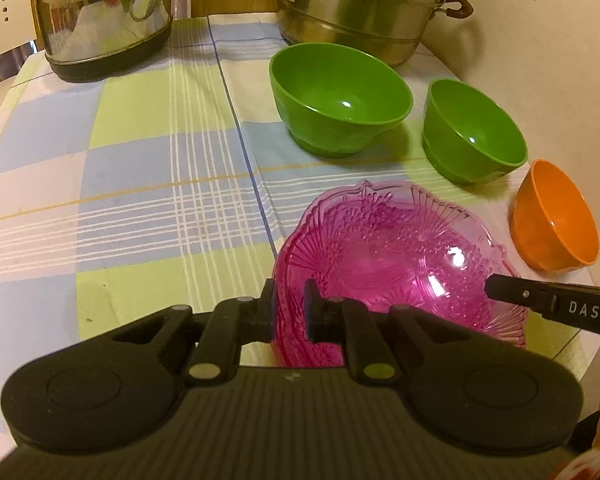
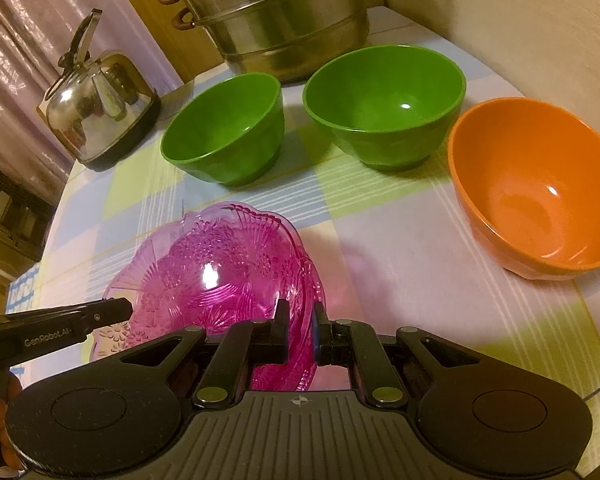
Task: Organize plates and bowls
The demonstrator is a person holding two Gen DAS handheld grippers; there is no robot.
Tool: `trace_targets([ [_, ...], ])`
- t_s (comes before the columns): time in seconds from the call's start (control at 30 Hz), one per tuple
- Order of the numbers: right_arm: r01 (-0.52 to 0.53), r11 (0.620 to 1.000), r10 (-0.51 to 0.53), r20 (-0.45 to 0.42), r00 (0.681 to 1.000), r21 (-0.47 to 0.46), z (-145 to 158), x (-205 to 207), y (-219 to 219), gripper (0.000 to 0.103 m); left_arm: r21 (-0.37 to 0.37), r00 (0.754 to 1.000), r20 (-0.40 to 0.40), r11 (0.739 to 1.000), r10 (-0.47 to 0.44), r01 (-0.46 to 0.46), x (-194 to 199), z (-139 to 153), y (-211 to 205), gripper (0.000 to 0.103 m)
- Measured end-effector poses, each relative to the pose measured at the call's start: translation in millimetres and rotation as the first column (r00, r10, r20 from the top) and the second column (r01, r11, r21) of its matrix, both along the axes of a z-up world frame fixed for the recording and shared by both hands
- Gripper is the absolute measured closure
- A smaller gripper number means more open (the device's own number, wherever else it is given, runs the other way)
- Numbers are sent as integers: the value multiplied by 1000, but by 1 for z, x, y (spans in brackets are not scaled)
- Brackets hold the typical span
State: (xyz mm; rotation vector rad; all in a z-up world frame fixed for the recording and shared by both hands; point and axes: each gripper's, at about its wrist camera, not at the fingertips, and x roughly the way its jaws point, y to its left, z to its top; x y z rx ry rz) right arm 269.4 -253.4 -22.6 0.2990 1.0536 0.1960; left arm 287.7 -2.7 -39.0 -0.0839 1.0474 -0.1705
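Note:
A pink patterned glass bowl [image 1: 392, 248] sits near the table's front; it also shows in the right wrist view [image 2: 220, 272]. My left gripper [image 1: 290, 312] is shut on its left rim. My right gripper [image 2: 301, 334] is shut on its right rim, and shows in the left wrist view [image 1: 548, 308]. Behind stand a large green bowl [image 1: 340, 100], a smaller green bowl [image 1: 474, 132] and an orange bowl [image 1: 554, 220]. In the right wrist view these are the left green bowl [image 2: 224, 128], the right green bowl [image 2: 384, 104] and the orange bowl [image 2: 536, 192].
A steel kettle [image 1: 104, 16] stands at the back left and a stacked steel steamer pot [image 1: 364, 4] at the back. The checked tablecloth [image 1: 140, 184] covers the table. A wall runs along the right side; a chair [image 1: 4, 12] is at the far left.

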Motion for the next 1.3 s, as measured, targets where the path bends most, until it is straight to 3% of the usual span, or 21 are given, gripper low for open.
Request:
trace_targets([
  [0.7, -10, 1000, 10, 30, 999, -15, -2, -1, 4, 93, 2, 1000, -4, 1000, 3, -3, 1, -7, 2, 90],
  [0.73, -13, 1000, 13, 32, 999, -18, -2, -1, 5, 91, -1, 1000, 2, 1000, 7, -7, 1, -7, 2, 85],
  [0.8, -14, 1000, 15, 40, 999, -28, -2, 0, 6, 76, -13, 1000, 7, 1000, 15, -15, 2, -6, 4, 78],
  [0.87, -4, 1000, 5, 46, 999, -17, -1, -1, 5, 32, -15, 1000, 14, 1000, 21, -21, 2, -4, 6, 78],
  [0.97, 12, 1000, -13, 80, 997, 5, 2, -4, 3, 30, -14, 999, 20, 1000, 26, -25, 2, -2, 9, 77],
  [1.3, 23, 1000, -22, 72, 997, -10, 3, -5, 2, 30, -22, 999, 28, 999, 30, -29, -1, 2, 13, 73],
])
